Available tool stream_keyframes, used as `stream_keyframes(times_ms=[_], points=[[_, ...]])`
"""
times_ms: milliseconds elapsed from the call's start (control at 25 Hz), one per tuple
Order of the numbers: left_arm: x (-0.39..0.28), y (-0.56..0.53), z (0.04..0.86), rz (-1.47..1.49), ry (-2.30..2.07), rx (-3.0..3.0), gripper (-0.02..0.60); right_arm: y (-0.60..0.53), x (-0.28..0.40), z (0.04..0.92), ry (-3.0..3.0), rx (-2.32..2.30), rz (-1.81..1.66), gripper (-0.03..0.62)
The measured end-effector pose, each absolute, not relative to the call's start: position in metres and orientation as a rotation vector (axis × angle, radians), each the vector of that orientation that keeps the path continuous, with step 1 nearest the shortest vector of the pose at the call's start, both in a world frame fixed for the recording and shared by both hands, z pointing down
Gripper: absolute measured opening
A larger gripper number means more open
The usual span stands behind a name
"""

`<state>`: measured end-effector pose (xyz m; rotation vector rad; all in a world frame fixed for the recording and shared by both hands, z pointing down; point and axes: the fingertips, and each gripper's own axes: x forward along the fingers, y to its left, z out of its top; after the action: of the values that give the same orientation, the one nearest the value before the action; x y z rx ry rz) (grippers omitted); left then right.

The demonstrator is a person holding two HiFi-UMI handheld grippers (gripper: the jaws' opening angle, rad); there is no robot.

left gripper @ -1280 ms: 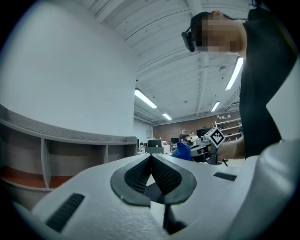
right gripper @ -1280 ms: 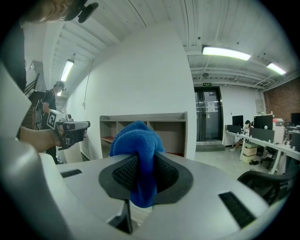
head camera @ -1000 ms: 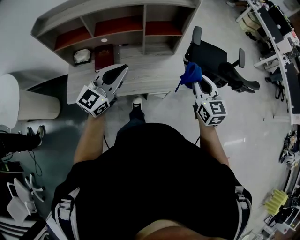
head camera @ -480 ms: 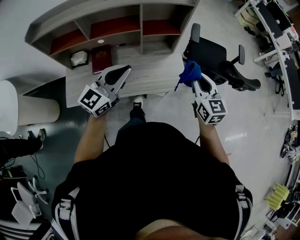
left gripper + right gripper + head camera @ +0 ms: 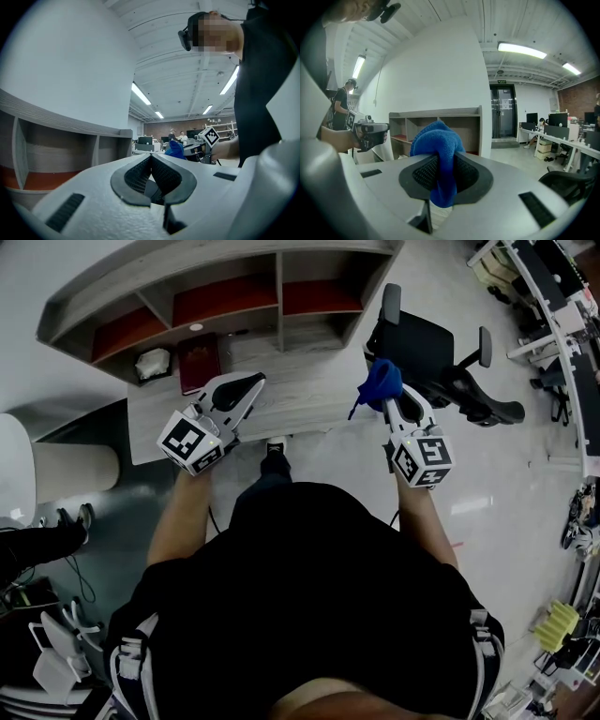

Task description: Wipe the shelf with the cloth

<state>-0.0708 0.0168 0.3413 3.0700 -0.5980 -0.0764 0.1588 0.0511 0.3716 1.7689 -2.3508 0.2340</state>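
A grey shelf unit (image 5: pixel 225 277) with red-floored cubbies stands at the back of a pale wooden desk (image 5: pixel 309 385); it also shows in the right gripper view as the shelf unit (image 5: pixel 440 124). My right gripper (image 5: pixel 384 390) is shut on a bunched blue cloth (image 5: pixel 380 382), held in the air off the desk's right end, short of the shelf. In the right gripper view the cloth (image 5: pixel 438 154) bulges from between the jaws. My left gripper (image 5: pixel 246 388) hovers over the desk, shut and holding nothing; its jaws meet at the tip in the left gripper view (image 5: pixel 151 161).
A dark red book (image 5: pixel 199 360) and a crumpled white item (image 5: pixel 152 361) lie on the desk's left part. A black office chair (image 5: pixel 436 362) stands right of the desk. A white rounded cabinet (image 5: pixel 37 465) is at the left. People stand among desks in the room behind.
The view has shifted slightly, so the desk and shelf appear a little more to the left and higher. Both grippers keep about the same pose; the cloth stays gripped.
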Motion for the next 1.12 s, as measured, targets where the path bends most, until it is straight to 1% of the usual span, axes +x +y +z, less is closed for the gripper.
stream_keyframes(times_ms=[480, 1120], points=[[-0.052, -0.044, 0.355, -0.001, -0.497, 3.089, 0.014, -0.009, 0.159, 0.384, -2.341, 1.795, 0.275, 0.063], [-0.043, -0.122, 0.365, 0.011, -0.404, 3.065, 0.014, -0.082, 0.143, 0.387, -2.314, 1.768, 0.305, 0.063]])
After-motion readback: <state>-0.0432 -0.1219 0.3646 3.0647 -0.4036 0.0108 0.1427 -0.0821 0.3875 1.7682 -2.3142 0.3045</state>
